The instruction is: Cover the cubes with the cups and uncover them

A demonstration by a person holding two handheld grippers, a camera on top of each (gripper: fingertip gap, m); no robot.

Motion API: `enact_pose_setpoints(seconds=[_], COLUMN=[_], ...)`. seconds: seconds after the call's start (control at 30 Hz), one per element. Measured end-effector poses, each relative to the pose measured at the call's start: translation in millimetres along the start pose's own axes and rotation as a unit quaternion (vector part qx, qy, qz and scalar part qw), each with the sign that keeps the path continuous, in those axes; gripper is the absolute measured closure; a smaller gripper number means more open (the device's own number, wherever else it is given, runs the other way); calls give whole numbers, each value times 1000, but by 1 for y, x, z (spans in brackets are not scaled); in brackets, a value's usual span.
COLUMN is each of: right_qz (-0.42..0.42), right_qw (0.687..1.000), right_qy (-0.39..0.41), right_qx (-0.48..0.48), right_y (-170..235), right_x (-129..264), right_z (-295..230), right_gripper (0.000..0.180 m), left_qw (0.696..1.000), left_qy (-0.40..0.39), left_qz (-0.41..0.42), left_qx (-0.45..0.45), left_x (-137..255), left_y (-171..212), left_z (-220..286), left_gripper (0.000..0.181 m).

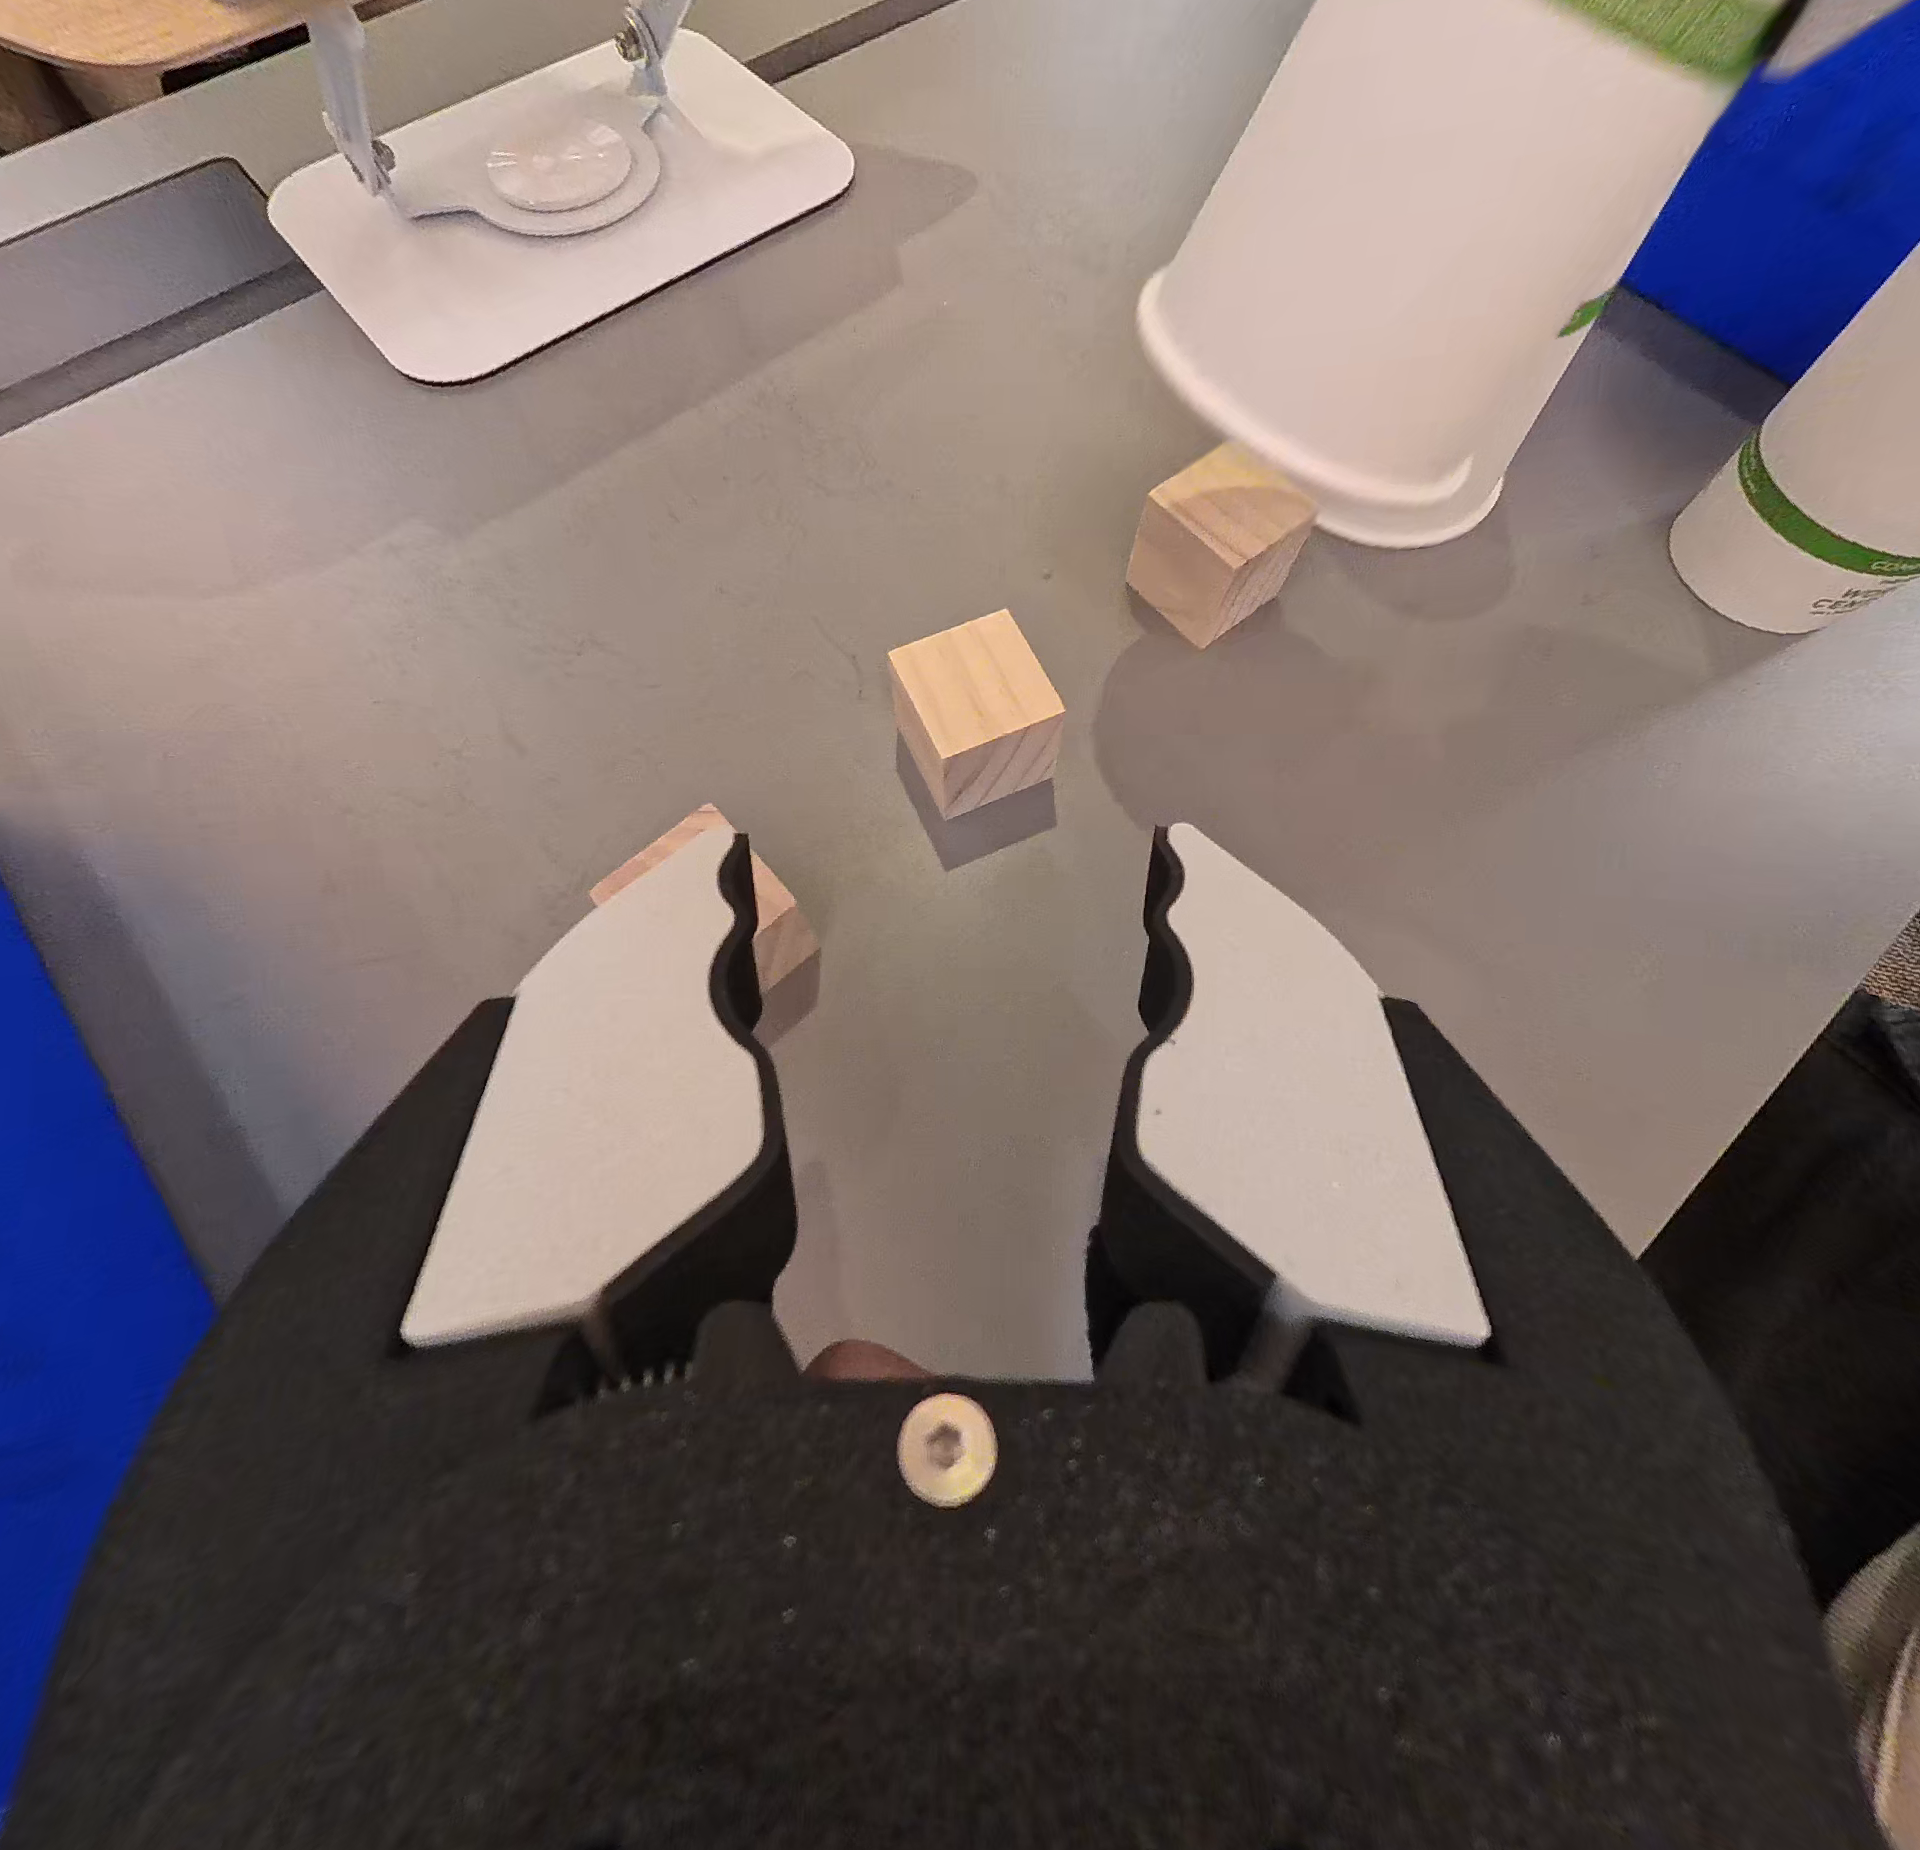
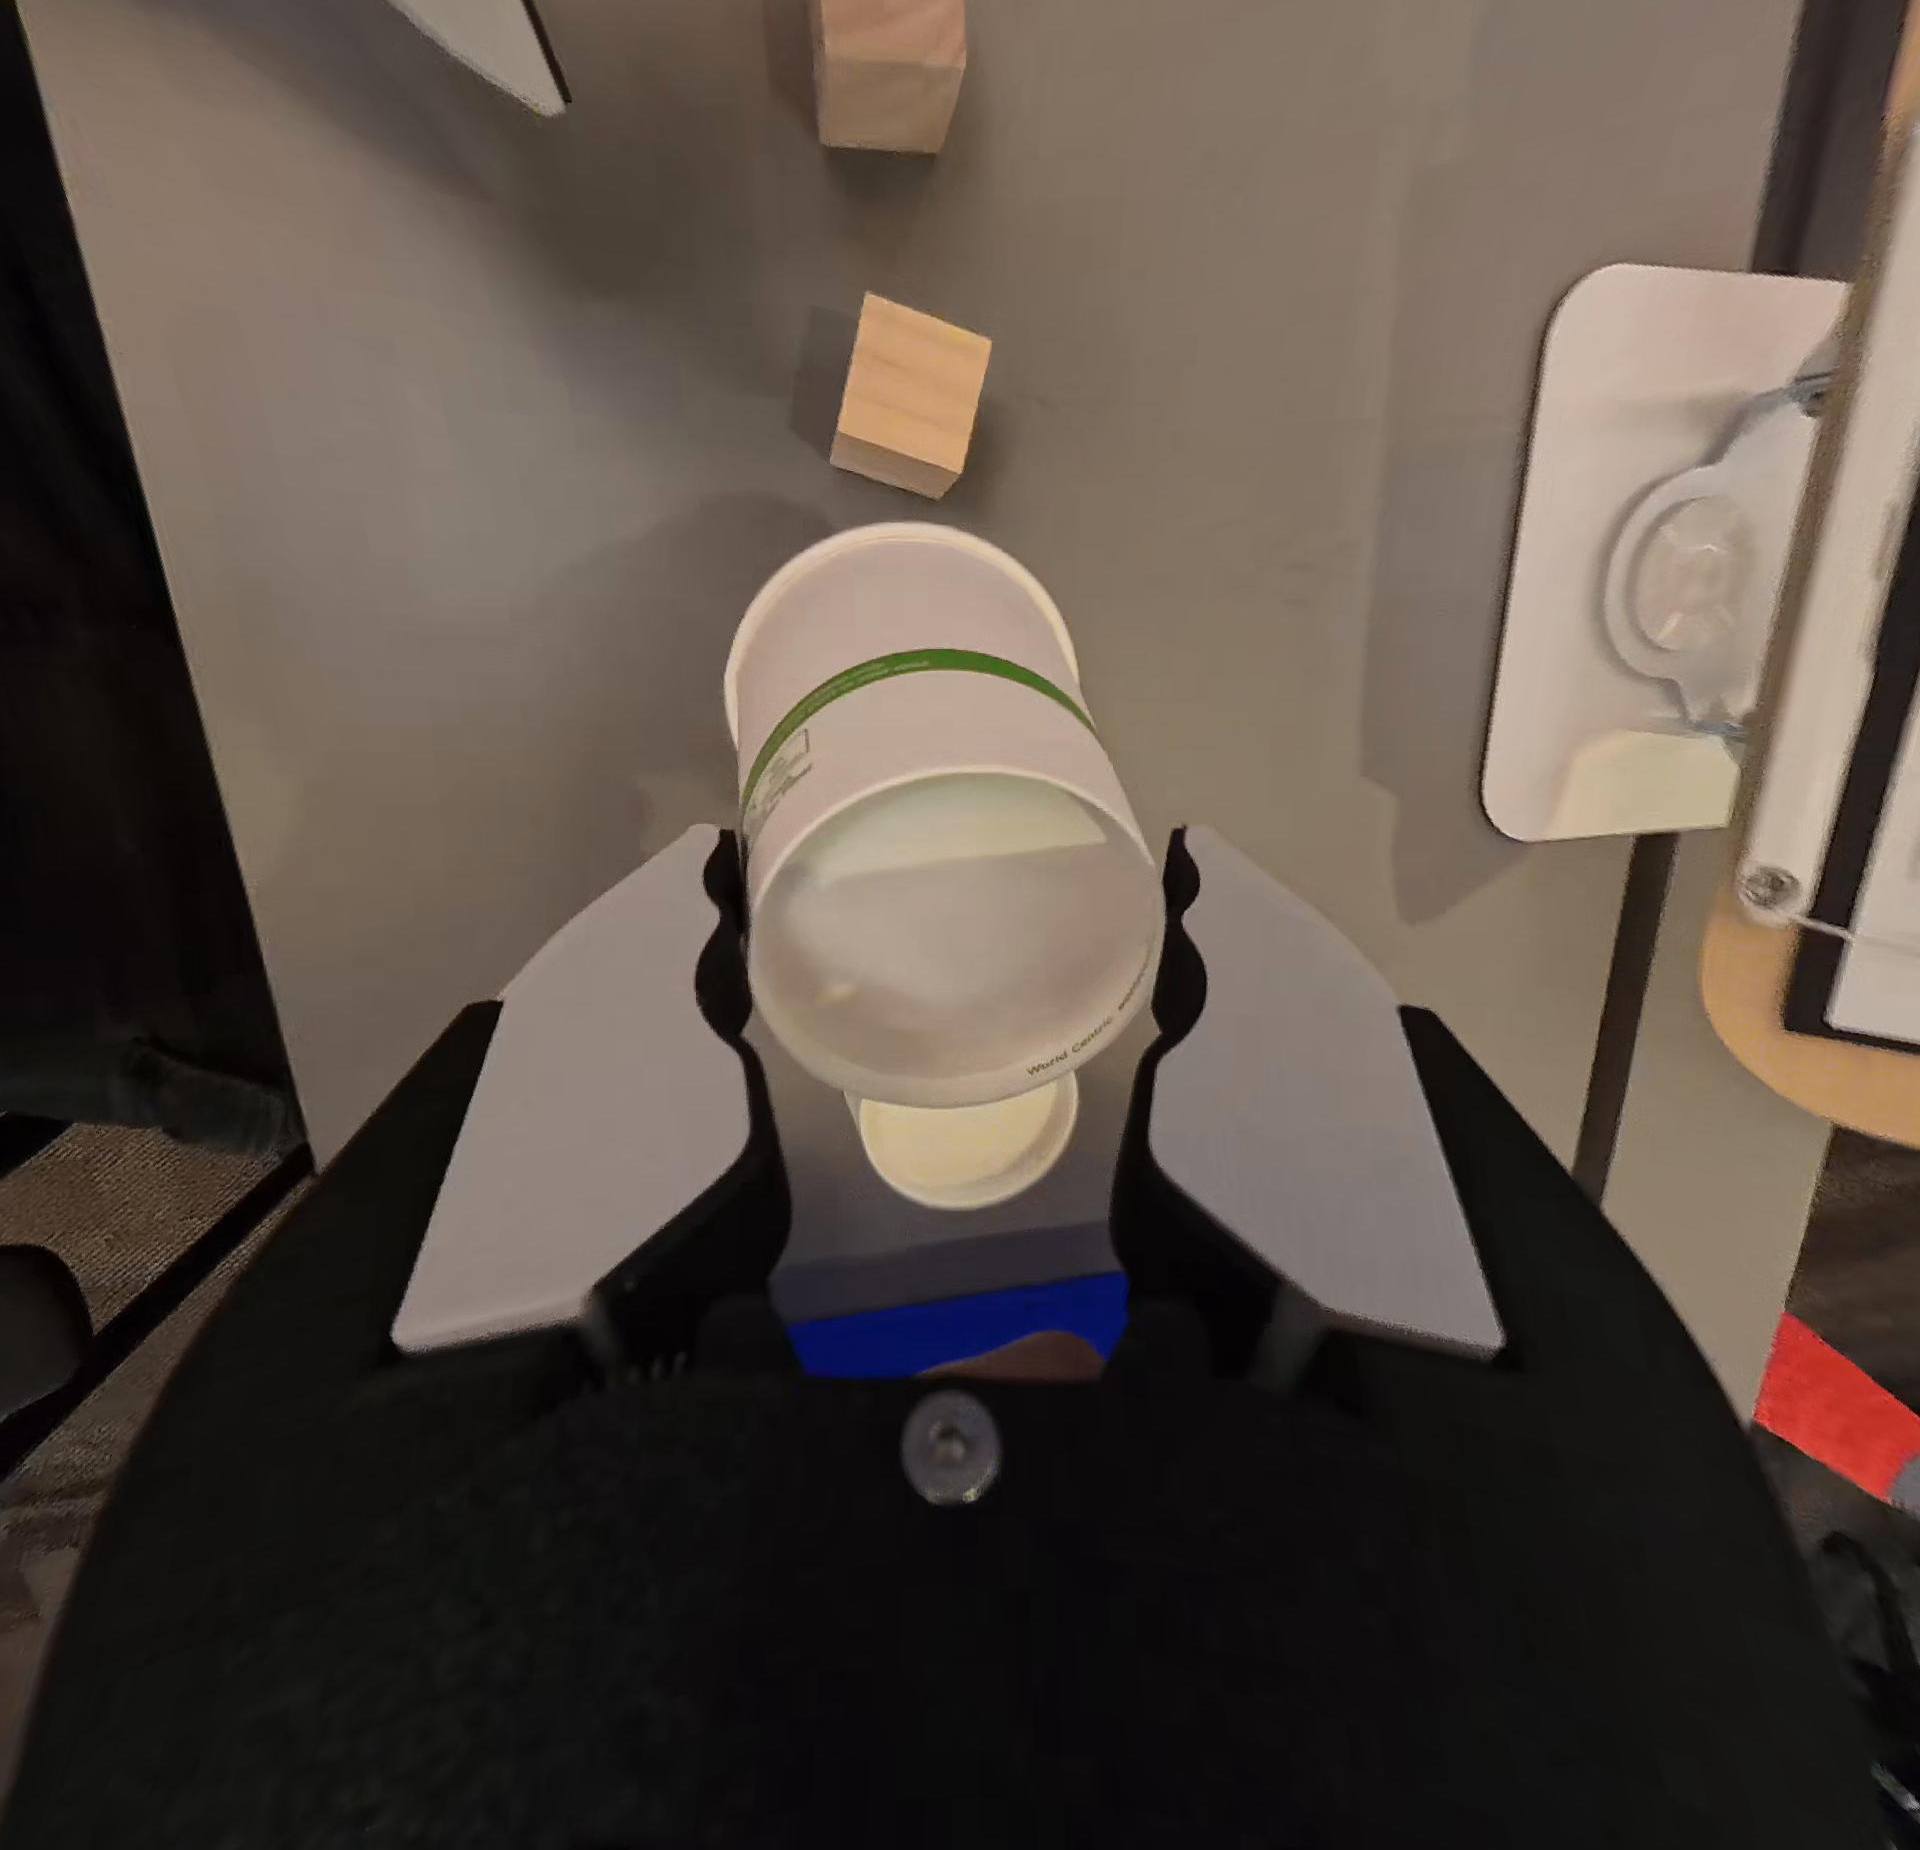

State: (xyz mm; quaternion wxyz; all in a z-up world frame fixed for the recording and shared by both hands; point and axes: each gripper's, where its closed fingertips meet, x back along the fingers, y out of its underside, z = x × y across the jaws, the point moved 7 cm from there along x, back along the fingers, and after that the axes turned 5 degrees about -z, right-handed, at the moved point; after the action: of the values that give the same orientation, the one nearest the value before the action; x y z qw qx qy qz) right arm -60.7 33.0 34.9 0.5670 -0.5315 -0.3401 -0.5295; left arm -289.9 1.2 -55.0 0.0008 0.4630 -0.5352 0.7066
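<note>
Three wooden cubes sit uncovered on the grey table, as the left wrist view shows. Near cube lies at 9 o'clock of the frame centre, half hidden behind a finger of the left gripper. Middle cube sits just past that gripper's tips, toward 12 o'clock. Far cube lies at 1 o'clock.

Left gripper: fingers spread wide, nothing between them, hovering above the table.

Right gripper: fingers pinch the base end of an inverted white paper cup with a green band. Cup is tilted, mouth pointing down and away. In the left wrist view its rim hangs over the far cube's back corner; whether rim and cube touch, I cannot tell. A second cup stands inverted at 3 o'clock, well clear of the cubes. A white stand base sits at 11 o'clock.

Judgement: covering step in hand, first cube not yet enclosed. To do it well:
- bring the cup upright before lowering, so the rim meets the table evenly;
- centre the mouth over the cube; a lopsided approach would likely nudge or tip it;
- keep the pinch light, since paper walls probably buckle under pressure;
- release only once the rim rests flat.
</note>
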Motion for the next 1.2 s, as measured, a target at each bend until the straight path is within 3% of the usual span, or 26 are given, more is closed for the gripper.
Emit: enact_pose_setpoints(seconds=[0.13,0.23,0.33,0.5,0.63,0.77,0.87,0.9,1.0,1.2], right_qz=[47,179,332,466,501,497,484,481,452,328], right_qw=[998,981,938,869,838,839,848,851,872,937], right_qy=[31,28,0,-65,-119,-130,-117,-118,-95,85], right_qx=[-25,-70,-102,-155,-181,-181,-179,-173,-163,-85], right_y=[7,5,6,13,10,1,-2,-1,3,24], right_x=[36,70,89,78,60,47,42,41,35,37], right_z=[5,0,-12,-20,-23,-30,-33,-35,-41,-65], right_gripper=[103,103,103,103,103,103,103,103,101,96], left_qw=[1000,998,981,921,924,925,916,913,917,936], left_qy=[9,38,138,278,273,275,286,295,301,274], left_qz=[15,57,134,271,258,249,261,263,232,126], left_qx=[-1,-17,-36,-45,-71,-86,-102,-104,-121,-181], left_x=[4,15,36,73,60,47,49,51,52,50], left_y=[-4,-15,-37,-74,-88,-93,-93,-93,-93,-95], left_z=[-1,4,20,44,59,68,69,69,67,53], left_gripper=[110,113,114,120,121,124,171,178,178,180])
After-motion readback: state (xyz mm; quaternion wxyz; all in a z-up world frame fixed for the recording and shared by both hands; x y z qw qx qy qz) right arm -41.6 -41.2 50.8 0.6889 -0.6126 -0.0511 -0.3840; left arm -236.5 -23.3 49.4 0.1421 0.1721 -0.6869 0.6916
